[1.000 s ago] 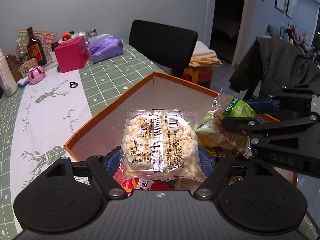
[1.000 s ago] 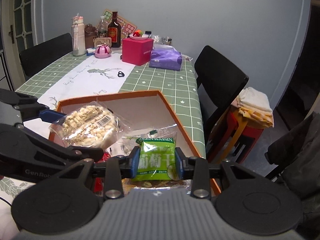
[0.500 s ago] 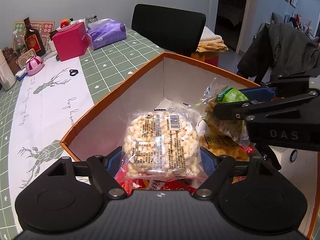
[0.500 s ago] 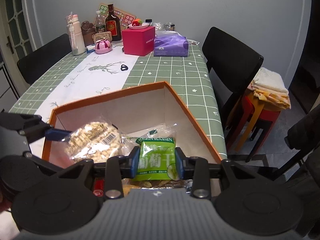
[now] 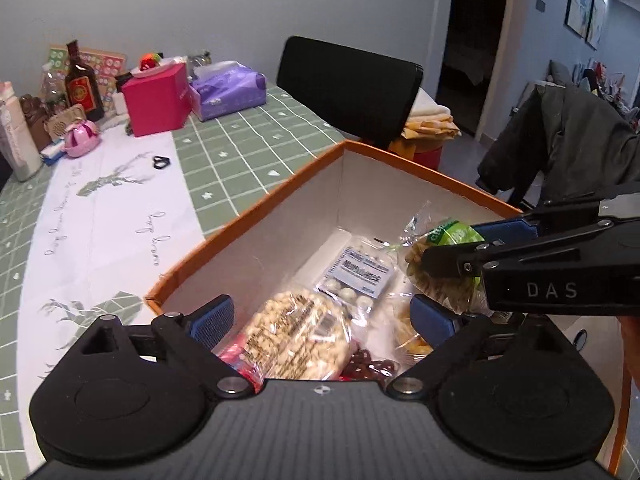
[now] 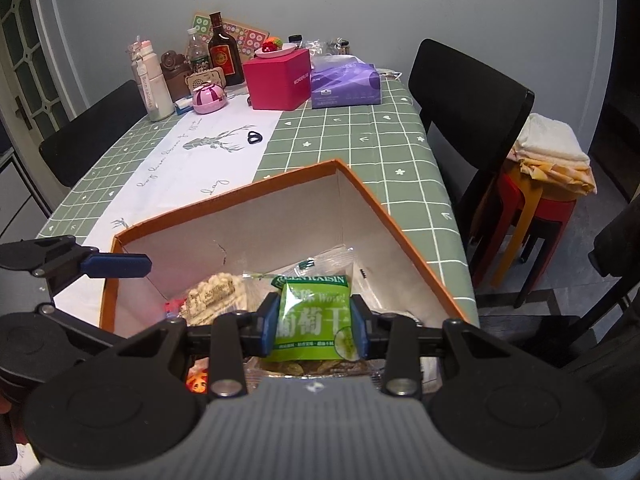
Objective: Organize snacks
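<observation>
Left tongs [image 5: 322, 320] of mine stand spread wide, having just been opening; the puffed-rice pack [image 5: 298, 338] lies loose between the pads, dropped into the box [image 5: 256, 208], touching neither. It rests on a red packet [image 5: 236, 356] and beside a pack of white balls [image 5: 360, 276].

Across the table [image 6: 360, 140], from left: a white bottle [image 6: 152, 80], a pink pot [image 6: 209, 98], a brown bottle [image 6: 222, 50], a red cube [image 6: 278, 82], a purple tissue pack [image 6: 346, 84]. A small black ring [image 6: 254, 137] lies on the white runner. All sit well apart from the box and bar nothing. A black chair [image 6: 468, 92] stands to the right of the table, then a red stool [image 6: 540, 216] piled with folded cloths.

Right tongs [image 6: 314, 328] pinch the green raisin bag [image 6: 314, 324] by its sides, both blue pads [image 6: 271, 326] pressing on it. The bag hangs upright over the box's near right part, above the other snacks; whether its bottom touches them I cannot tell.

Both tongs slant down into the box, the left one at the box's left edge, the right one to its right, near but apart.
</observation>
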